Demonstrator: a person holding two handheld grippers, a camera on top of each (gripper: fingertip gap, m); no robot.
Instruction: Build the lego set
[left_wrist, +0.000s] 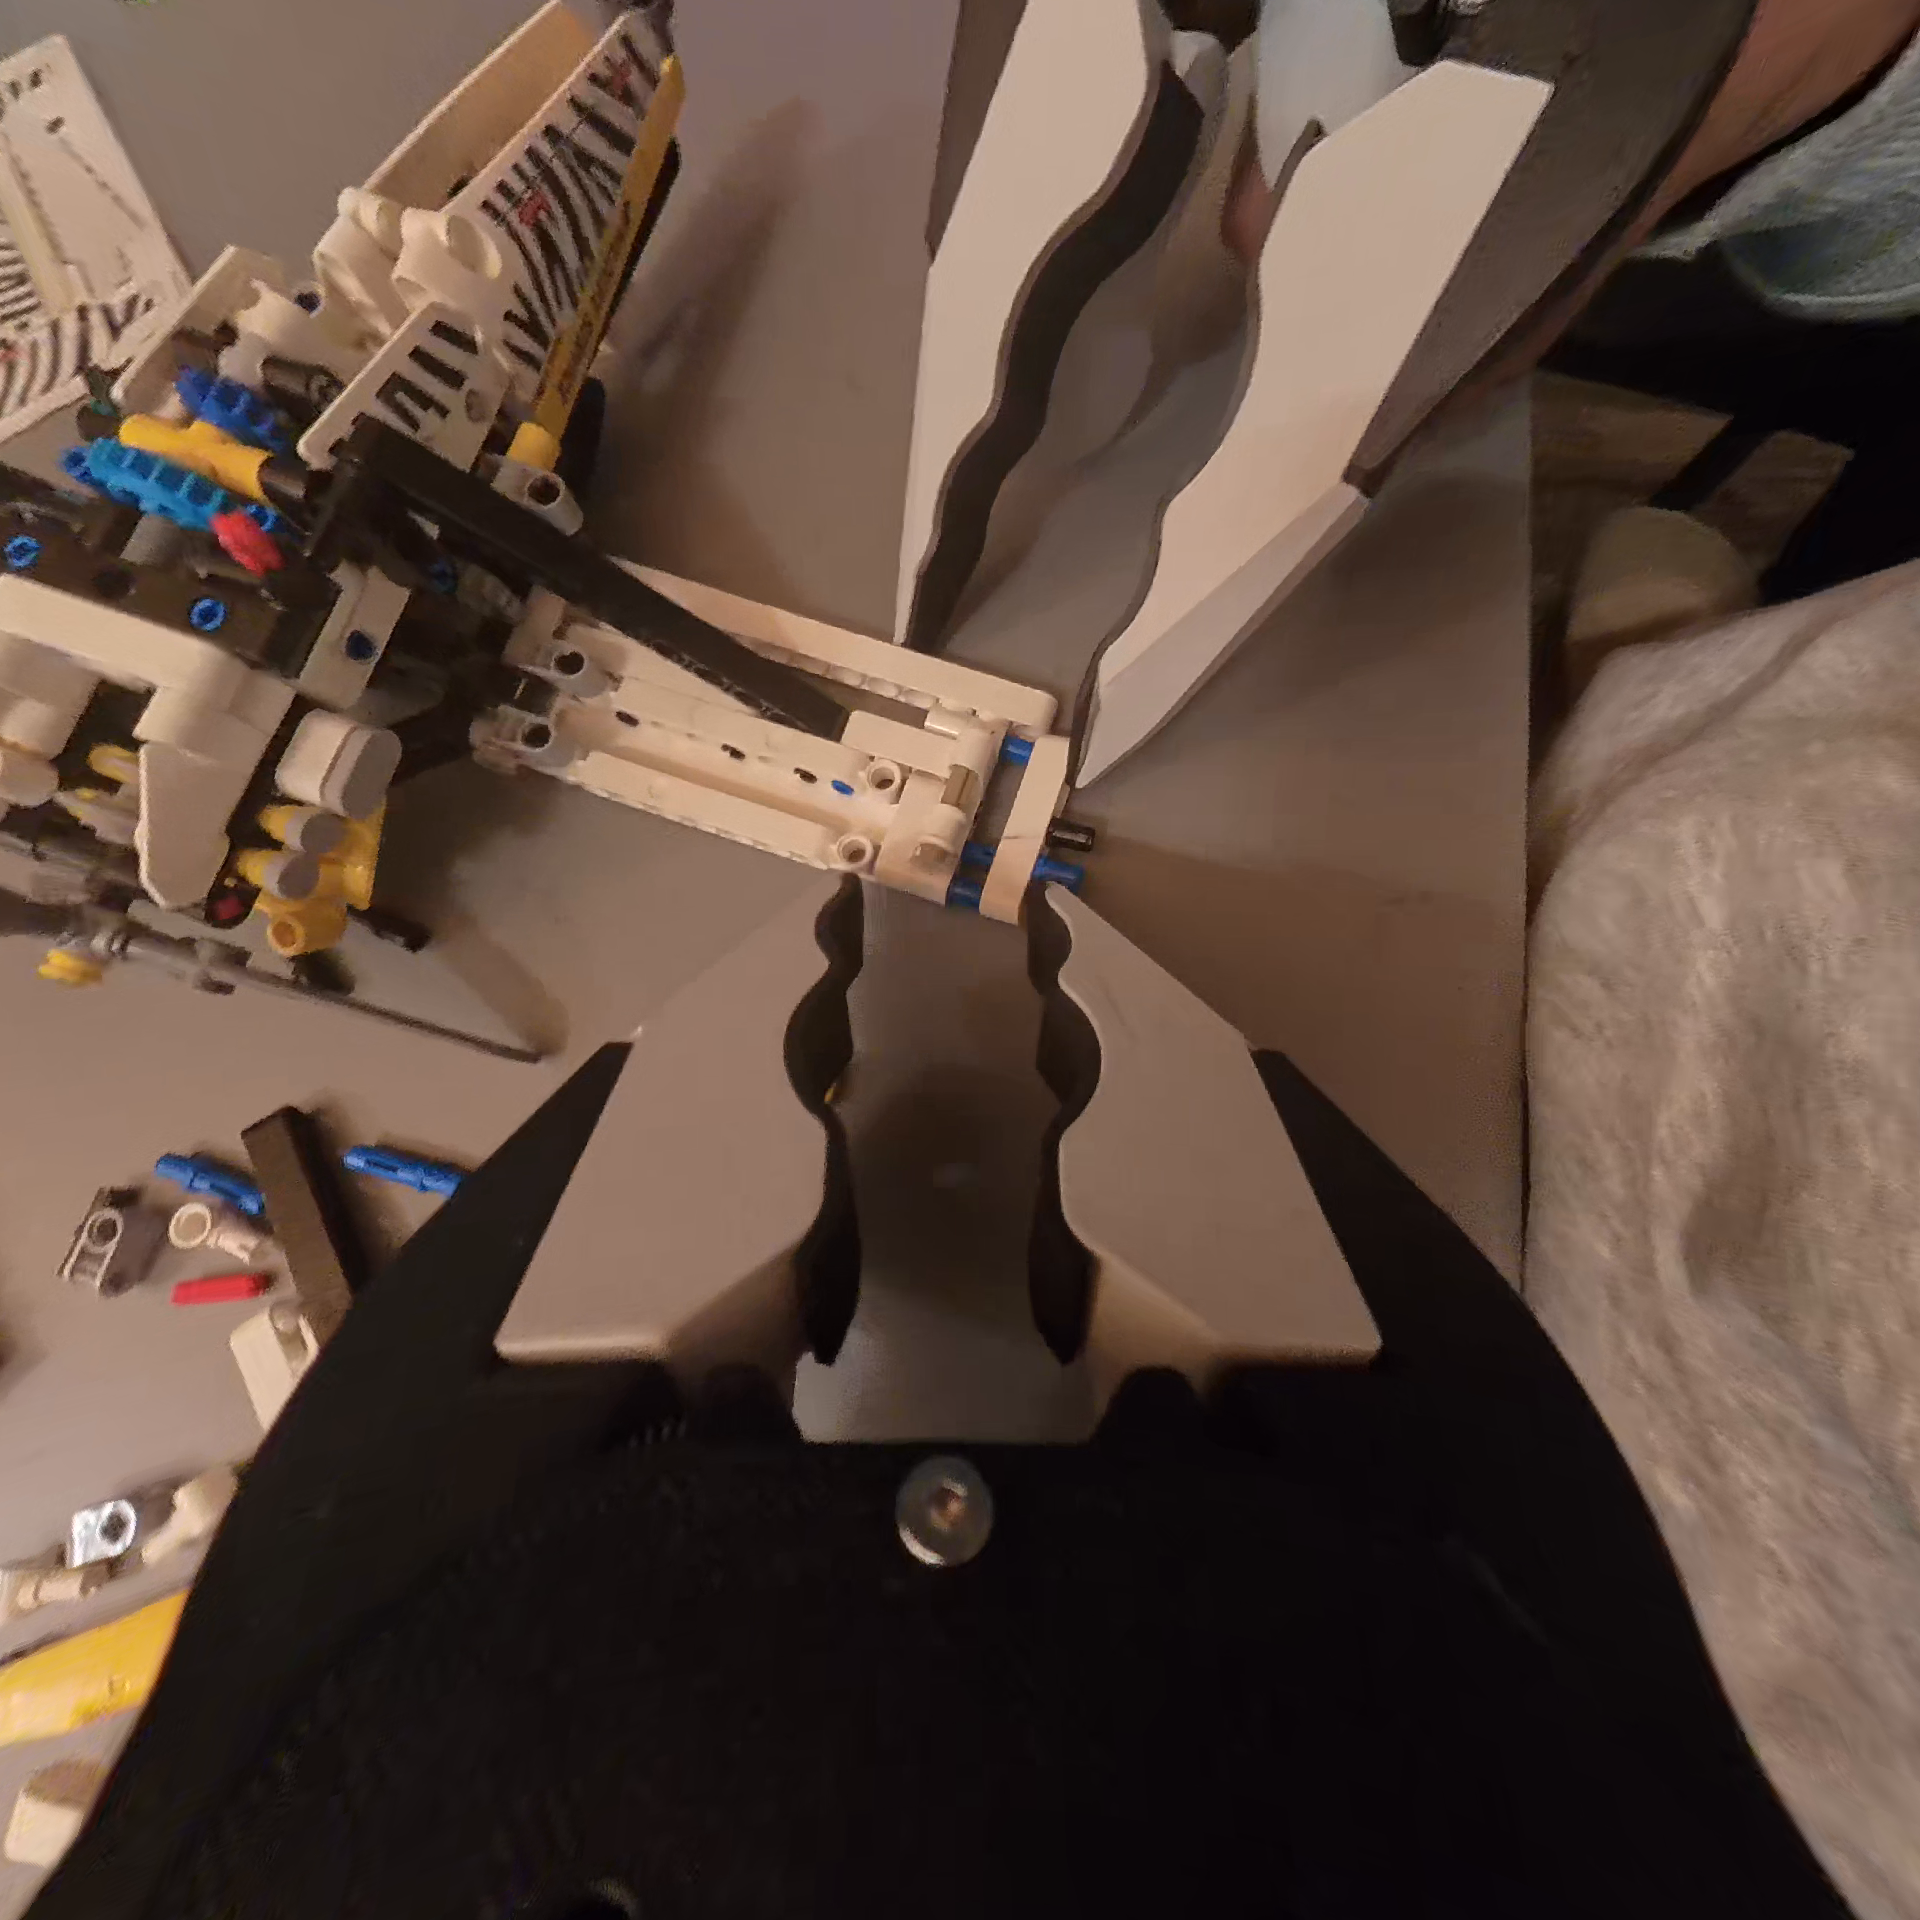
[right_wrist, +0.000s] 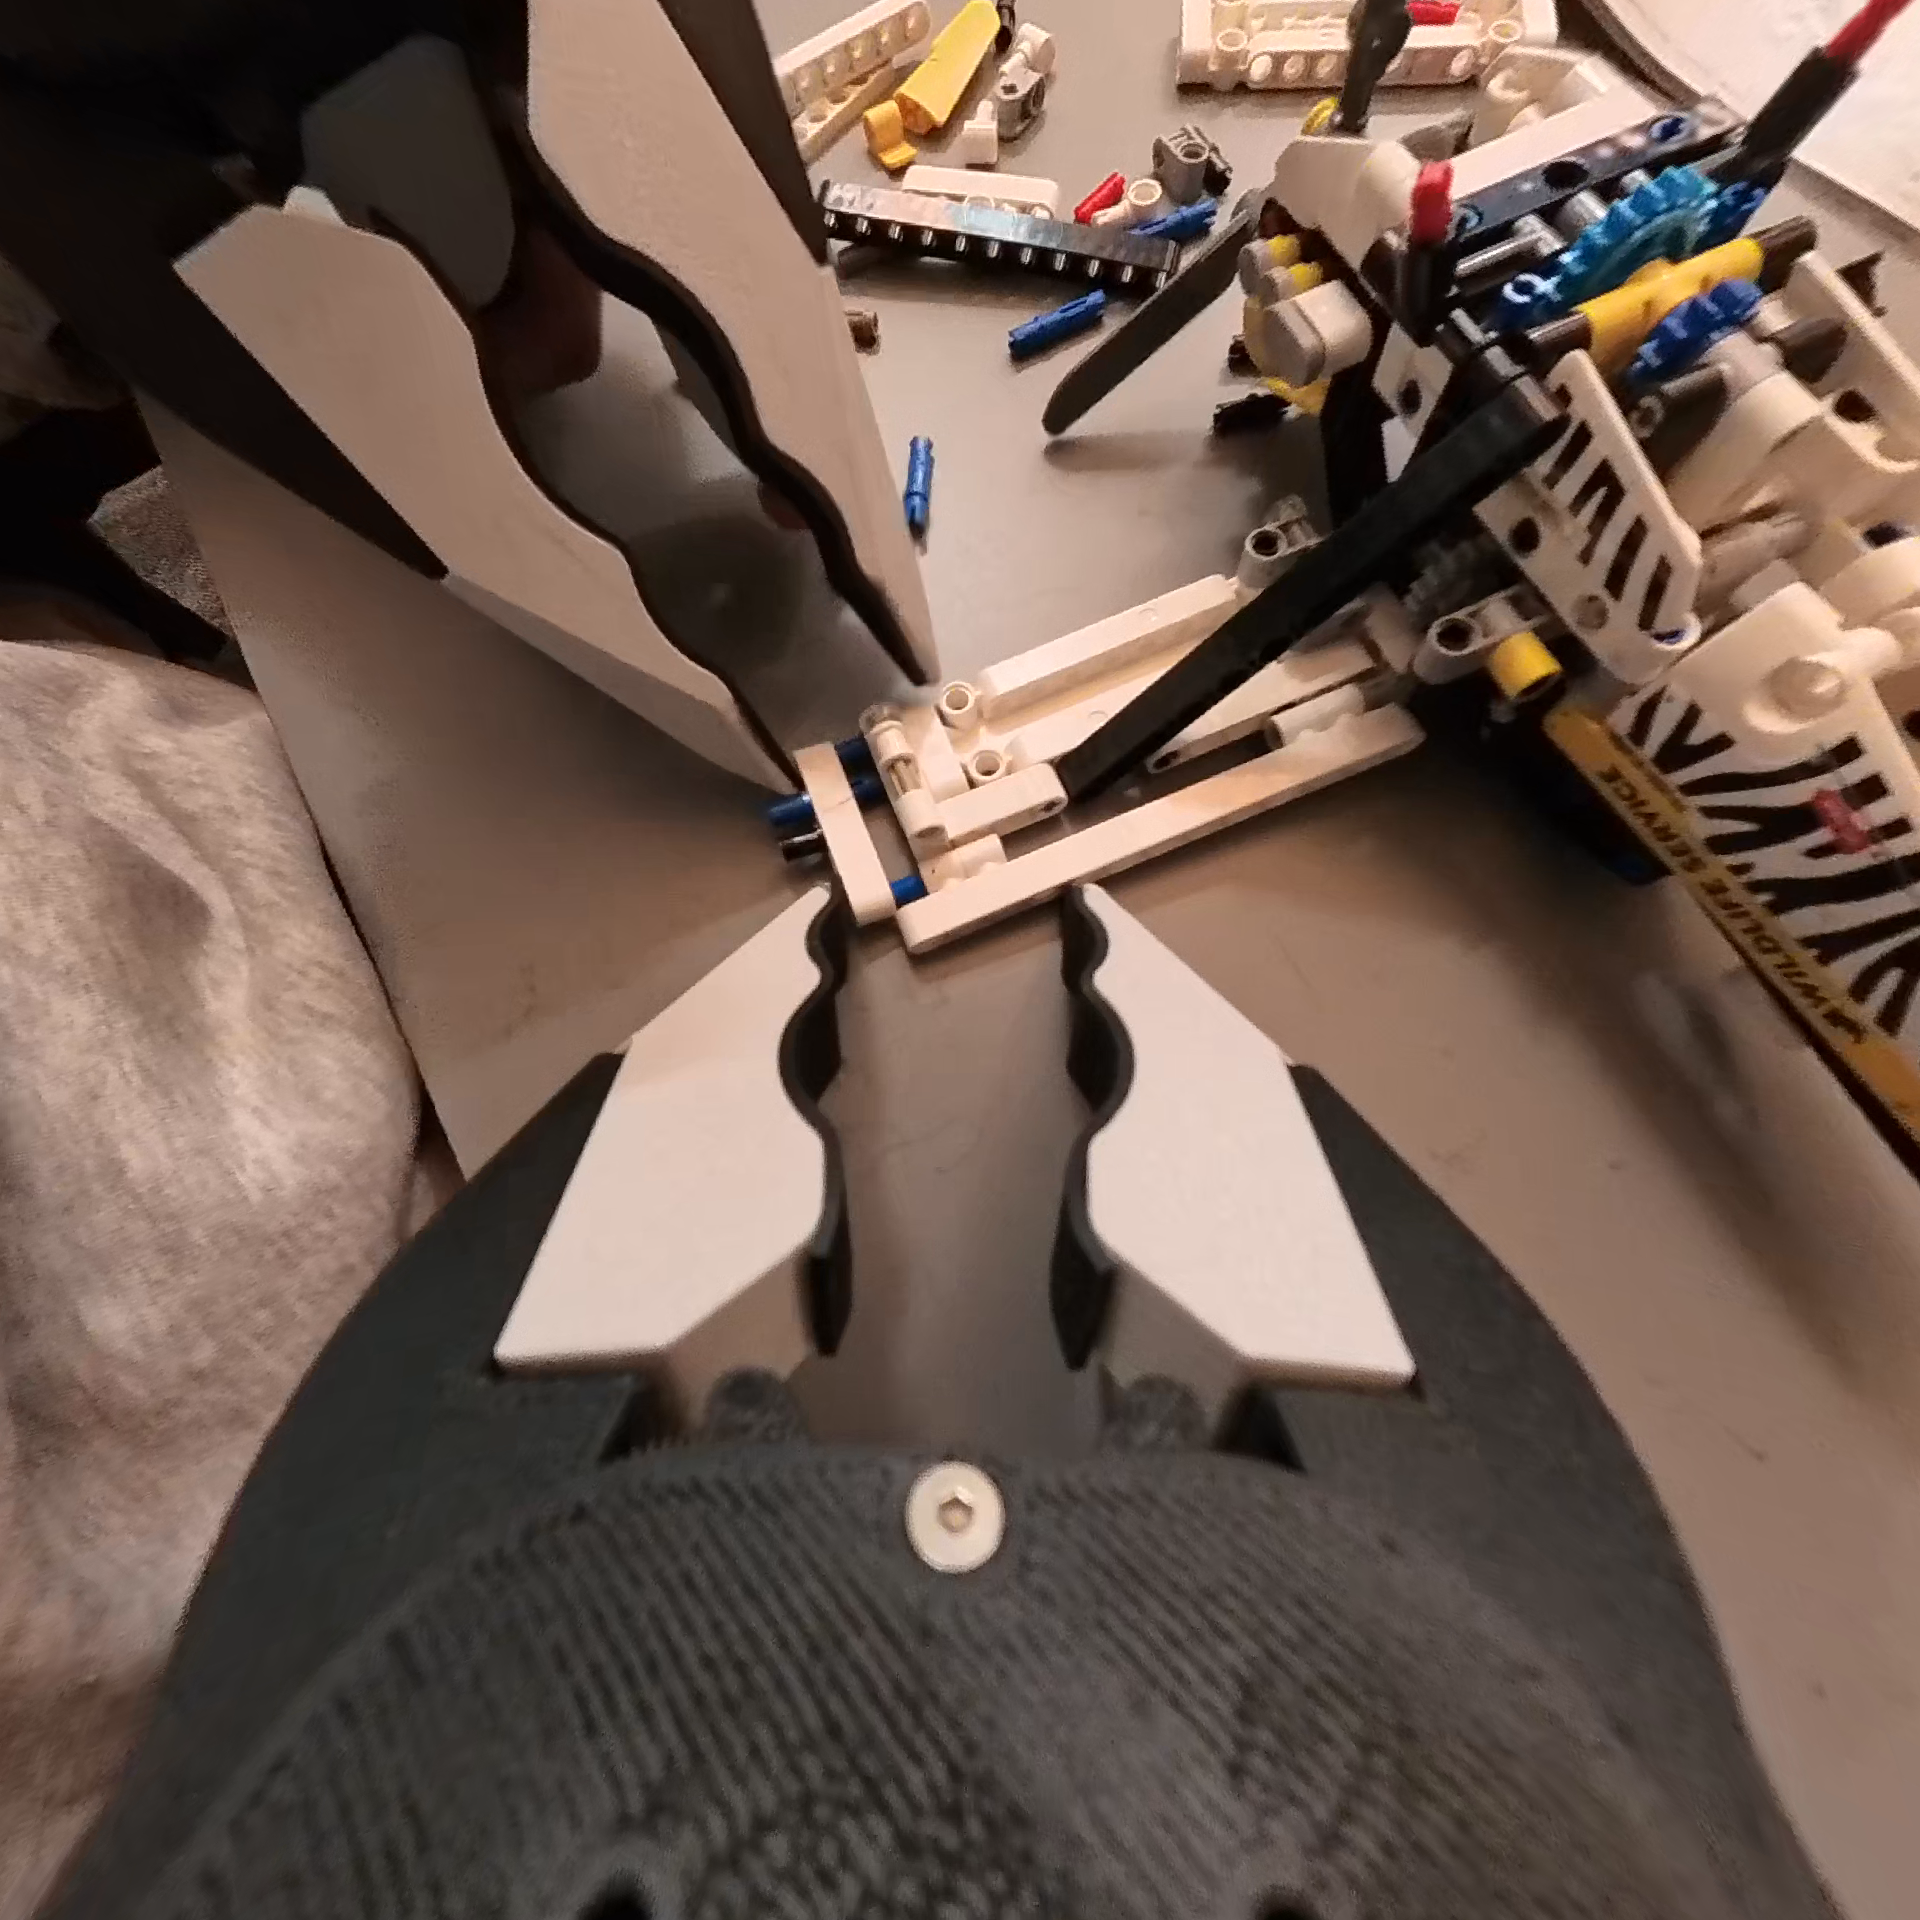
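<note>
Model (left_wrist: 343, 582) sits on the counter (left_wrist: 1299, 935) with its white tail beam (left_wrist: 790, 769) pointing at you, so both claws meet its end. Left claw (left_wrist: 943, 904) and right claw (right_wrist: 948, 904) both part-open, holding nothing, tips bracketing the blue pins (right_wrist: 805, 810) to steady or press them, I'd guess

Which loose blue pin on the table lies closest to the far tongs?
The blue pin lying alone beside the far tongs; the other loose pins lie farther away.

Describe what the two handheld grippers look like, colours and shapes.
Both match: the left gripper and right gripper each have two white wedge-shaped fingers lined with wavy black pads, set in a black textured body with one silver screw. No cables visible.
</note>
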